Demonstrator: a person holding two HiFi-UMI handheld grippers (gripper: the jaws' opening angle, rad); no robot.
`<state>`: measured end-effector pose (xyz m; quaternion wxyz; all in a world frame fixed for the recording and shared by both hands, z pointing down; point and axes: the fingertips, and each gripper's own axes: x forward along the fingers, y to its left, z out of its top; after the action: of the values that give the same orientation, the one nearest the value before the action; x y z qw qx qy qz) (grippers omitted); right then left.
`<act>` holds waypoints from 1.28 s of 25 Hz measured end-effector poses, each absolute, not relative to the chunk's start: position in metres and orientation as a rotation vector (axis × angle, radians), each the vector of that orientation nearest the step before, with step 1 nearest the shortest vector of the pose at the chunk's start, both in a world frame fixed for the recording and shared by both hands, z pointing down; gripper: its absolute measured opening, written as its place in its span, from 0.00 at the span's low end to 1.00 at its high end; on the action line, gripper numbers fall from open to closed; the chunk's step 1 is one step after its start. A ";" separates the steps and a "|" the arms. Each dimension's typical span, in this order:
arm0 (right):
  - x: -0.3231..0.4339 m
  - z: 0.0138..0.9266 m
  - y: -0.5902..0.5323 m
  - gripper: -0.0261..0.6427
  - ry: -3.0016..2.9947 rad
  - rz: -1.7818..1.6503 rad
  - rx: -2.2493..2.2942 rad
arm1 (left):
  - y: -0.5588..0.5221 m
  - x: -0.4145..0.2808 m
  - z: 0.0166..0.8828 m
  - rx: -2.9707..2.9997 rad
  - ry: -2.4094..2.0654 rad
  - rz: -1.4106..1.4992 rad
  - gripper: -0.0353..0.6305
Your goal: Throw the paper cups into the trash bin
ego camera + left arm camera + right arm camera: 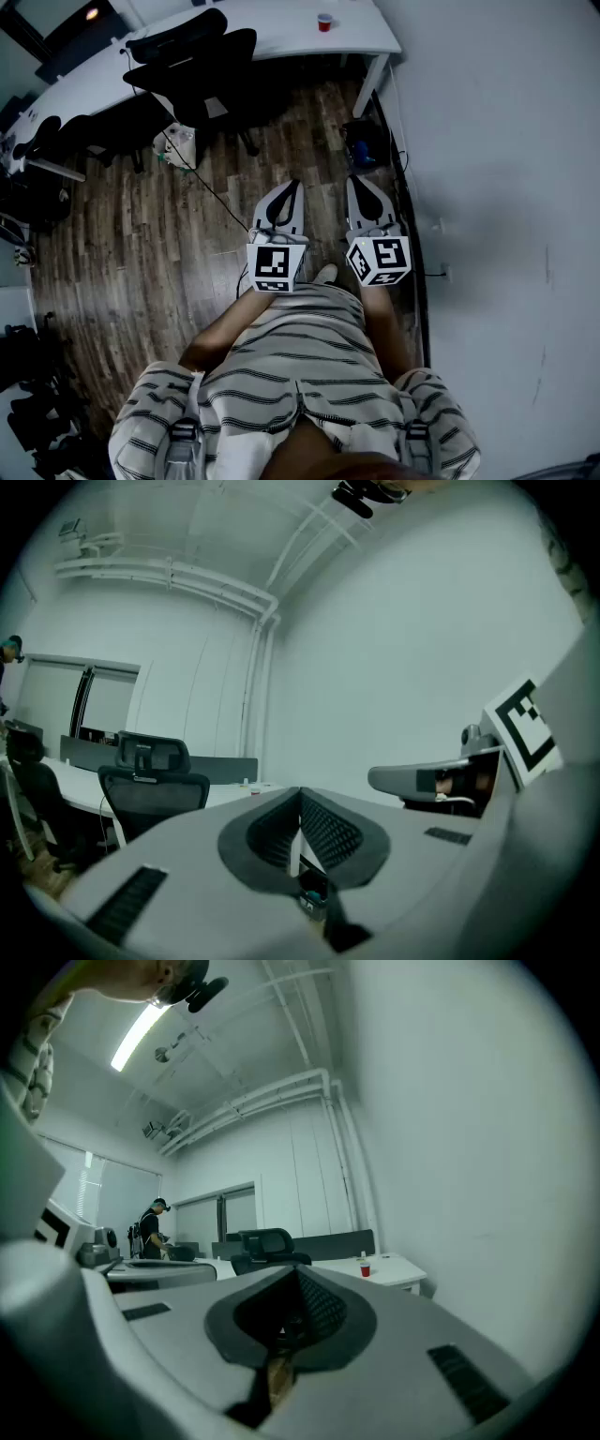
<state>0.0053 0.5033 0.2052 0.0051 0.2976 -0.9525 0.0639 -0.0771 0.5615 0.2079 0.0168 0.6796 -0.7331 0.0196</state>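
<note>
While the person stands by the wall, the left gripper (292,187) and right gripper (361,183) point level, fingers pressed together and empty; a red paper cup (324,22) stands well ahead on the white worktop (300,30).

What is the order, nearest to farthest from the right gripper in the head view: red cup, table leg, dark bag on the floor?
1. Dark bag, on the floor by the wall, just ahead of the right gripper.
2. Table leg, beyond the bag.
3. Red cup, on the tabletop.
</note>
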 end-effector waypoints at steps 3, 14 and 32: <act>0.011 0.205 0.499 0.06 -2.986 0.191 0.927 | 0.557 -0.069 0.208 2.117 -2.278 0.066 0.09; 0.036 0.205 0.473 0.06 -3.002 0.169 0.898 | 0.528 -0.040 0.214 2.091 -2.264 0.040 0.09; 0.050 0.231 0.423 0.06 -2.989 0.160 0.799 | 0.479 -0.019 0.237 2.017 -2.286 0.070 0.09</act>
<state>0.0497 0.4227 0.2314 0.0215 0.2578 -0.9646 0.0517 -0.0194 0.4792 0.2371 0.0458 0.6607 -0.7489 0.0230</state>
